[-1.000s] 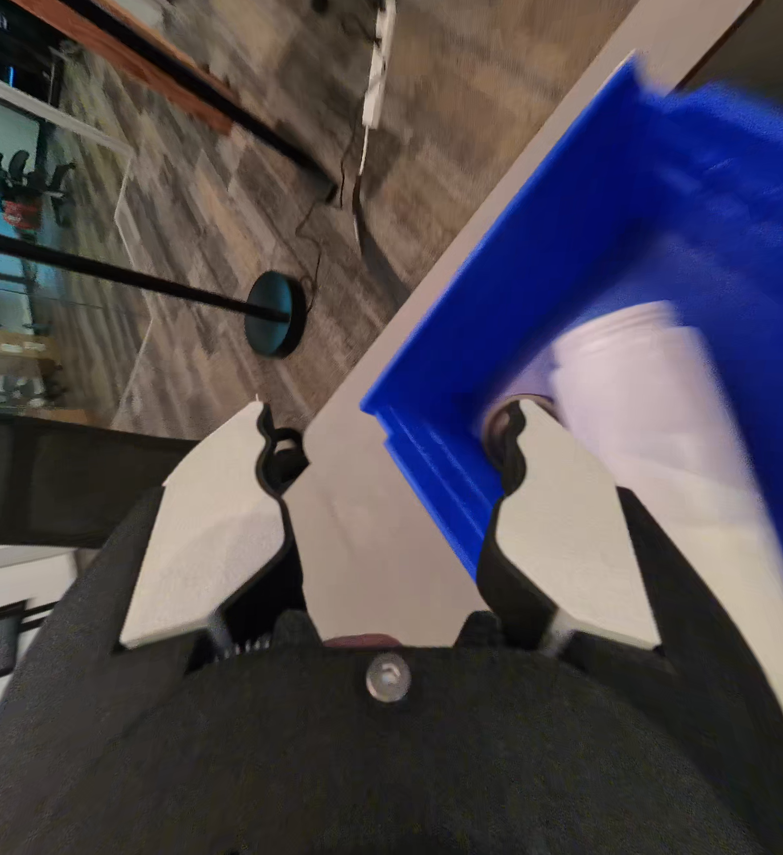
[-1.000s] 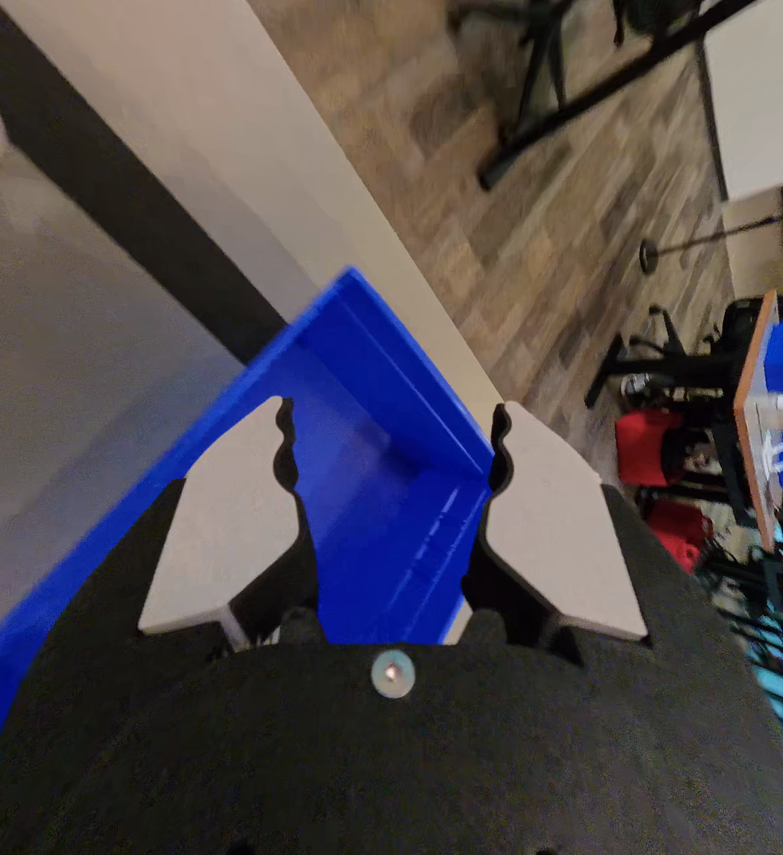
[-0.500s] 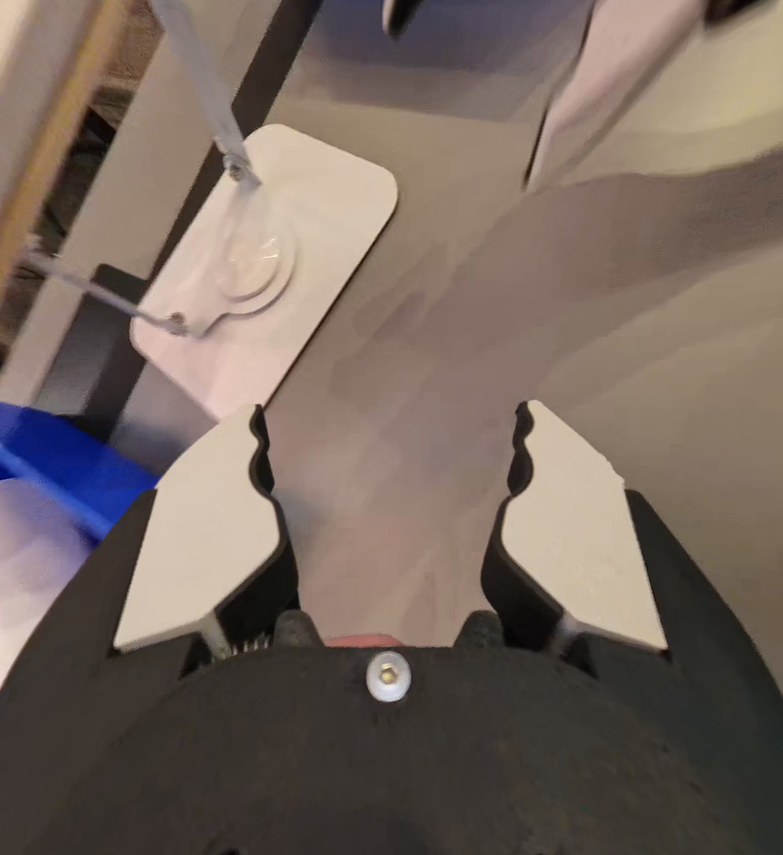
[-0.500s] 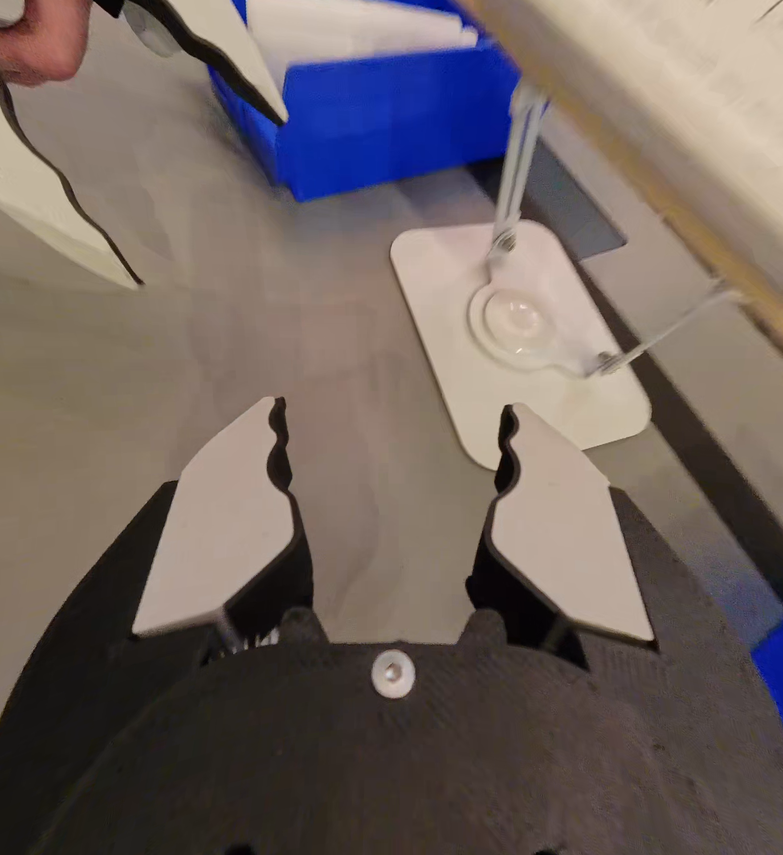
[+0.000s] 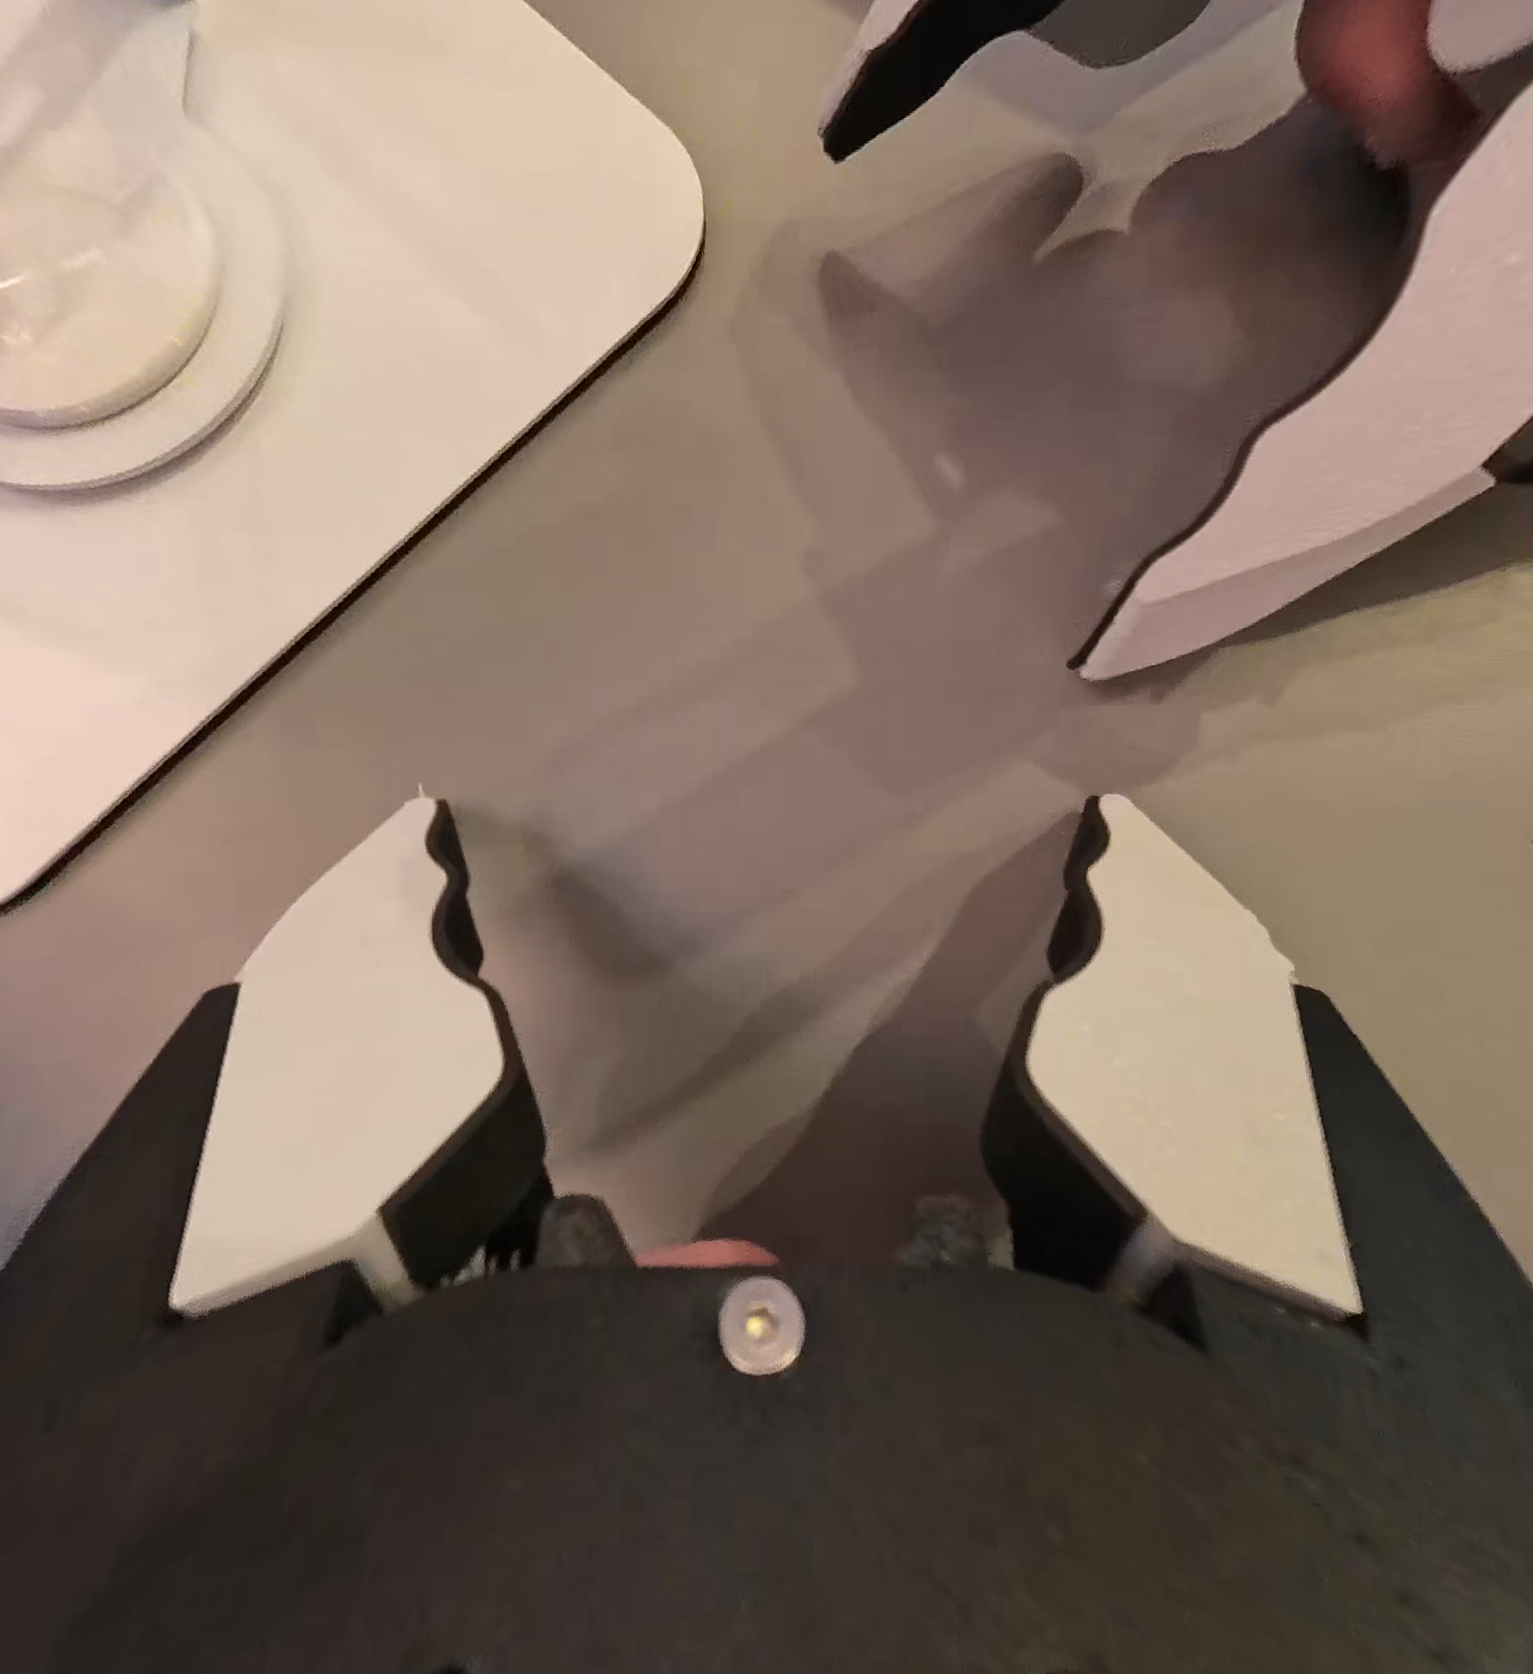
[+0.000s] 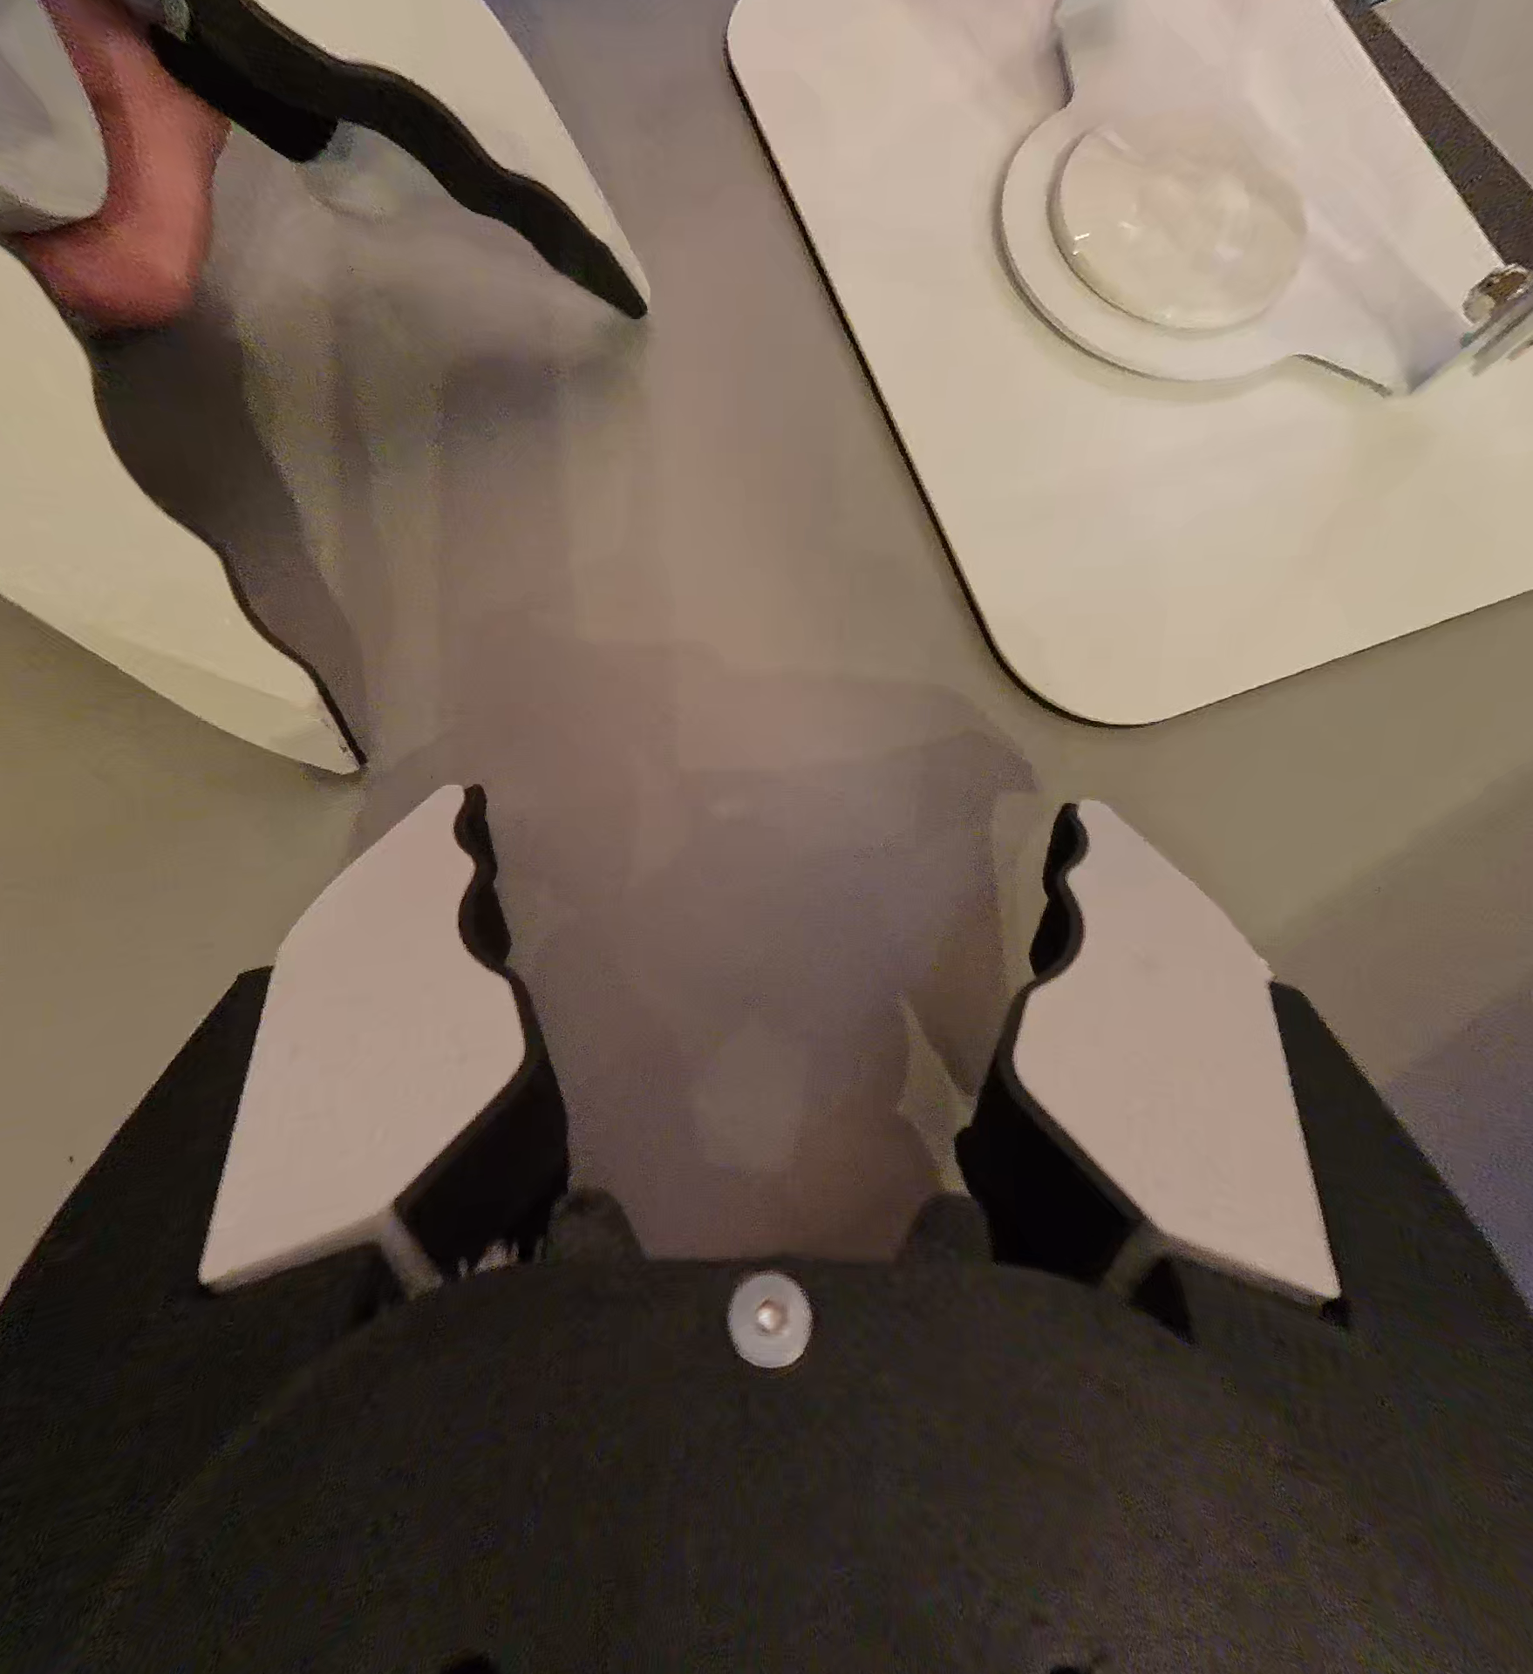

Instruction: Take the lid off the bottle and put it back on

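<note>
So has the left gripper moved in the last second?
Yes. The left gripper swung away from the blue bin and now points down at the grey table, beside the white stand base.

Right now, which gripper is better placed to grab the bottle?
Neither left nor right stands out: no bottle shows in either wrist view. The left gripper and right gripper are both open and empty over the grey table, each beside the white base plate.

Bare table (image 6: pixel 1288 906) lies between both spread tools; white base plate (image 6: pixel 1152 471) flanks it.
</note>
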Available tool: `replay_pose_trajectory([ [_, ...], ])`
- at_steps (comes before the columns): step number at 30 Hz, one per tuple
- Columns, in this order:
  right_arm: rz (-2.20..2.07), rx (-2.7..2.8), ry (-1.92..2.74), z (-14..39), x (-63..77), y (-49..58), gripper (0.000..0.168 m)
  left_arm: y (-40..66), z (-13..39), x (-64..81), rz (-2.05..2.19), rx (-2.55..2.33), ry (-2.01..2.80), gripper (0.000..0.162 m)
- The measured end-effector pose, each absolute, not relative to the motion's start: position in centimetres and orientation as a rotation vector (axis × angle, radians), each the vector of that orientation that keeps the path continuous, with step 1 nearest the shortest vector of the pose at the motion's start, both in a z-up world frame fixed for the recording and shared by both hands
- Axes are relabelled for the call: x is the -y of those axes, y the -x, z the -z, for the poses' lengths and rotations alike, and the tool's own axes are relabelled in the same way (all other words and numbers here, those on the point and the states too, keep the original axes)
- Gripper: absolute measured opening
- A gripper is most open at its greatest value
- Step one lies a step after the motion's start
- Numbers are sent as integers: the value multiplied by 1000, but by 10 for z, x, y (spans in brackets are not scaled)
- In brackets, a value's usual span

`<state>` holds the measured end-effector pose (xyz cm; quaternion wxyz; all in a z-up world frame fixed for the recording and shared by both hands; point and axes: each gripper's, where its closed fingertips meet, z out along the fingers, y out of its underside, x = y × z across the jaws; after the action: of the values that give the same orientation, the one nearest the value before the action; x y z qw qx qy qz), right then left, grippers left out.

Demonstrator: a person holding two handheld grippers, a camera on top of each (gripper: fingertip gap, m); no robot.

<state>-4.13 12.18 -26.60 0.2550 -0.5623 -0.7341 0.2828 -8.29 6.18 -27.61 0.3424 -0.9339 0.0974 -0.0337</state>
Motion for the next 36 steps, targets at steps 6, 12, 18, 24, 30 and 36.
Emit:
replay_pose_trajectory([
  [6, -770, 2050, 1517, 272, -120, 43, 118, 82, 276, -62, 94, -271, 2423, 123],
  [12, -791, 2082, 1536, 275, -116, 39, 125, 80, 276, -62, 103, -290, 2417, 119],
  [18, -789, 2089, 1528, 276, -115, 38, 126, 80, 276, -62, 105, -294, 2417, 120],
  [24, -792, 2089, 1524, 275, -116, 37, 124, 79, 276, -61, 111, -307, 2415, 119],
  [30, -797, 2091, 1518, 275, -117, 37, 121, 57, 264, -30, 357, -427, 2417, 115],
  [36, -798, 2091, 1518, 275, -117, 37, 120, 105, 173, 22, 284, -326, 2272, 109],
])
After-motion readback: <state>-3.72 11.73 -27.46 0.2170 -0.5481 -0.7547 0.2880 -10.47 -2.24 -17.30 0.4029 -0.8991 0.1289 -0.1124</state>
